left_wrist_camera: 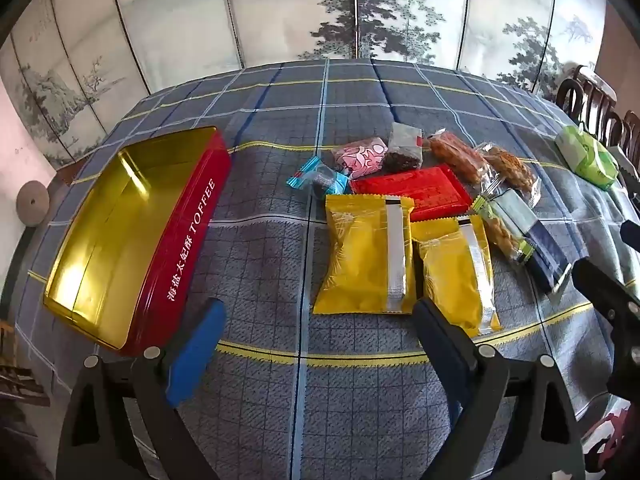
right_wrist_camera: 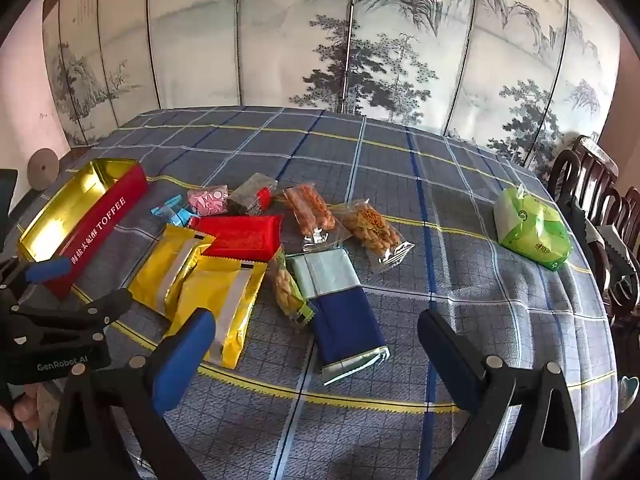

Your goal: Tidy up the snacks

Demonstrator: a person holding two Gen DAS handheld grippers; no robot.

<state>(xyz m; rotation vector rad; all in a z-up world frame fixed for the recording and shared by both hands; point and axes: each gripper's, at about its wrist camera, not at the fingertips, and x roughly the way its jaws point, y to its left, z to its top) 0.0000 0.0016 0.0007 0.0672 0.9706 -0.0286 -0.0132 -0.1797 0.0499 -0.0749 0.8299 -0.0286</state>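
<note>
A: Left wrist view. Left tongs (left_wrist_camera: 316, 320) spread wide, nothing between them, hovering over the checked cloth of the worktop (left_wrist_camera: 360, 92). Open red toffee tin (left_wrist_camera: 120, 240) at 9 o'clock, gold inside, no snack in it.

B: And the snacks?

A: Clustered from 12 to 2 o'clock. Two yellow packets (left_wrist_camera: 366, 256) side by side just ahead of the right finger; the nearer one (left_wrist_camera: 456, 276) touches that fingertip or lies just behind it, cannot tell which. Flat red packet (left_wrist_camera: 416, 190) behind them, cyan candy (left_wrist_camera: 320, 180), pink packet (left_wrist_camera: 362, 156) and dark packet (left_wrist_camera: 404, 148) further back.

B: Right wrist view?

A: Right tongs (right_wrist_camera: 316, 340) also spread, pinching nothing. Blue-and-silver packet (right_wrist_camera: 344, 312) lies at 12 o'clock between the fingers' lines, apart from both. Twisted-snack packet (right_wrist_camera: 288, 288) just beside it at 11. Two clear bags of fried snacks (right_wrist_camera: 312, 208) and (right_wrist_camera: 372, 226) beyond. Tin at 10 o'clock, the left tongs seen in front of it at 9.

B: Anything off by itself?

A: Green tissue pack (right_wrist_camera: 532, 228) at 2 o'clock, well apart from the snacks. Painted folding screen (right_wrist_camera: 360, 40) behind the worktop.
</note>
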